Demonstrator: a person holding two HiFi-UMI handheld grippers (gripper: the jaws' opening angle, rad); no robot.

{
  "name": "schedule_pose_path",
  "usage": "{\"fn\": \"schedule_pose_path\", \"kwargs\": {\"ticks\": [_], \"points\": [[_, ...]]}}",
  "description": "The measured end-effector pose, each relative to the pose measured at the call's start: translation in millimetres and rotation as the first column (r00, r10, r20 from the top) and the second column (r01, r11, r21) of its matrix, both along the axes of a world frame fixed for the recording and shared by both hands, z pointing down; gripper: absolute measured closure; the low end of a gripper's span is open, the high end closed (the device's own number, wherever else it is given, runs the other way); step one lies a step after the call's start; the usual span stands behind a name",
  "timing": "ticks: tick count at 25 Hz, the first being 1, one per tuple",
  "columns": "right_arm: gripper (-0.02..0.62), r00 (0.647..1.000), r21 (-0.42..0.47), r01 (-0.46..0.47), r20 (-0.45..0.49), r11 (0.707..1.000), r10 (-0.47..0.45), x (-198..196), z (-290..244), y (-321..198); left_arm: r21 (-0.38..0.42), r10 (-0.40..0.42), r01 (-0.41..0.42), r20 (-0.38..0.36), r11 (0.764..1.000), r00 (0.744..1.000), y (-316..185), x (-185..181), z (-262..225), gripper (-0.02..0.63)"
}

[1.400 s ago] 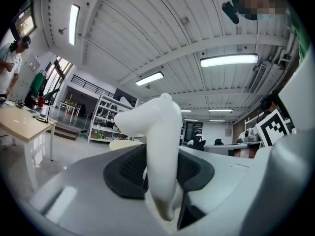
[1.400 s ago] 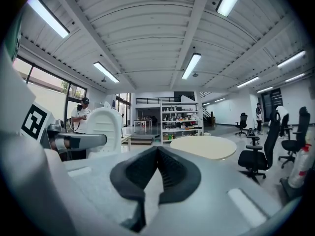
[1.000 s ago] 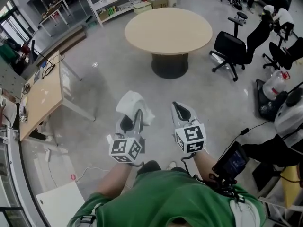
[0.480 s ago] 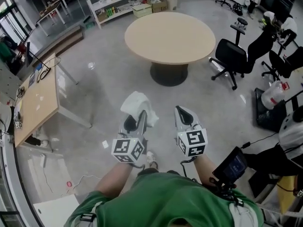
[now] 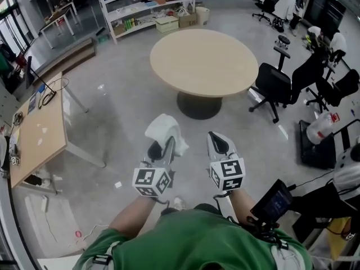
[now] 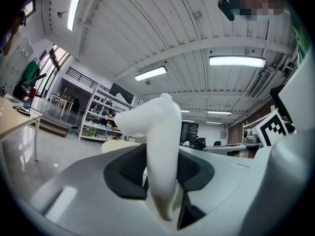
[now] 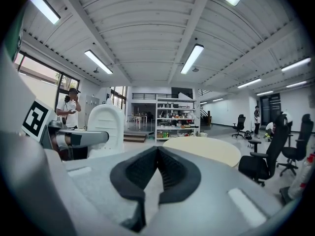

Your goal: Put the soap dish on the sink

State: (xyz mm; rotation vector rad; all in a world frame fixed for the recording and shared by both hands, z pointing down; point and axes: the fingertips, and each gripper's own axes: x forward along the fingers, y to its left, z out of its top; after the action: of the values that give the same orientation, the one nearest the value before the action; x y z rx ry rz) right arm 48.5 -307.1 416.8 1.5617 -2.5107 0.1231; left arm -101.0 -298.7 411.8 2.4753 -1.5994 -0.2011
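Observation:
The white soap dish point(image 5: 163, 129) hangs over the grey floor, with my left gripper point(image 5: 163, 145) shut on its edge. In the left gripper view the dish point(image 6: 160, 132) stands upright between the black pads point(image 6: 125, 173), which press on it from both sides. My right gripper point(image 5: 218, 140) is held beside it at the right, level with it. Its jaws are shut with nothing between them in the right gripper view point(image 7: 157, 154), where the dish point(image 7: 105, 127) shows at the left. No sink is in view.
A round beige table point(image 5: 202, 61) stands ahead, with black office chairs point(image 5: 275, 77) to its right. A wooden desk point(image 5: 39, 128) is at the left and shelves point(image 5: 146, 1) along the back. A person point(image 7: 71, 109) stands far off.
The person carrying both grippers has walked across the floor; the desk has slid left and the table shifted in view. The soap dish stays in the left gripper.

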Motion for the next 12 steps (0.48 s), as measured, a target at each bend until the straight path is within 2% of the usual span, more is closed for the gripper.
{"fn": "schedule_pose_path", "kwargs": {"ticks": [5,12], "points": [[0.594,1.000,0.007,-0.010,-0.010,1.000,0.010,-18,-2,-23,0.006,0.001,-0.001,-0.017,1.000,1.000,-24,-19,1,0.454],[0.592,1.000,0.008,-0.014,0.001,1.000,0.014,-6,-3,-58,0.003,-0.003,0.003,-0.012,1.000,1.000,-57,-9,1,0.454]]}}
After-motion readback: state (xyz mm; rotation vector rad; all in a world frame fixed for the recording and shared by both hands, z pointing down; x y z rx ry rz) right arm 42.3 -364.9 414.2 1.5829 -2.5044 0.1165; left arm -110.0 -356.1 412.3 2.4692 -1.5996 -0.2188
